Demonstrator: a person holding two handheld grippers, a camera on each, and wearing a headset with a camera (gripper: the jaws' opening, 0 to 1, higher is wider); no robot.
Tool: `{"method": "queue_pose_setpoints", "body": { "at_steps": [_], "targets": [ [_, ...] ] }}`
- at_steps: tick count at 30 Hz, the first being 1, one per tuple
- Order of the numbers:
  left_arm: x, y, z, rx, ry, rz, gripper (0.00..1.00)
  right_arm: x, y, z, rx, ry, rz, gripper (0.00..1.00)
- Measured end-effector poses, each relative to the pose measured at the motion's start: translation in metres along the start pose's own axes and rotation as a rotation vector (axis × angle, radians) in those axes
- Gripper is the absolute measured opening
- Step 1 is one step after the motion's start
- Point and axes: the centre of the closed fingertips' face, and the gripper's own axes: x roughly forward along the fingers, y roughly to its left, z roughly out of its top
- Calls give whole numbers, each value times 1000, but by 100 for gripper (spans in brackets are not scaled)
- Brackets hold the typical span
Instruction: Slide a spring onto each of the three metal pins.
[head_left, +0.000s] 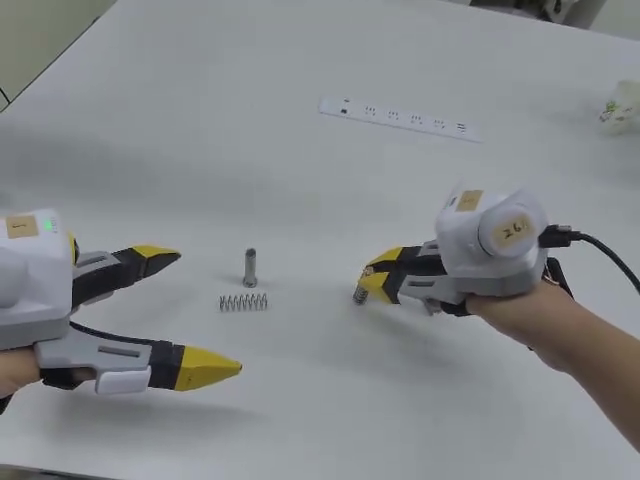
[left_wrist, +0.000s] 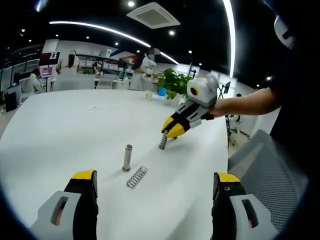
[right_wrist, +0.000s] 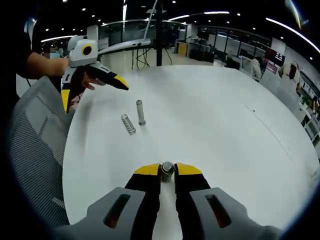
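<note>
Now | spring (head_left: 360, 295) pinched between right gripper (right_wrist: 167, 170) fingers | left gripper (left_wrist: 156, 176) fingers apart

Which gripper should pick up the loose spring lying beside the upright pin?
Left. The left gripper is open, empty and faces the loose spring beside the upright pin. The right gripper is shut on another coiled piece, so it looks occupied.

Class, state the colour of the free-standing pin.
Silver-grey; the pin shows best in the left gripper view.
</note>
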Motion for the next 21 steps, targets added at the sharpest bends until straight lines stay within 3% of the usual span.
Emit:
{"method": "queue_pose_setpoints", "body": {
  "at_steps": [7, 21],
  "targets": [
    [1, -2, 3, 4, -2, -4, 93, 4, 2, -2, -46, 35, -1, 13],
    [2, -6, 6, 11, 0, -11, 92, -3, -1, 1, -26, 16, -15, 15]
  ]
}}
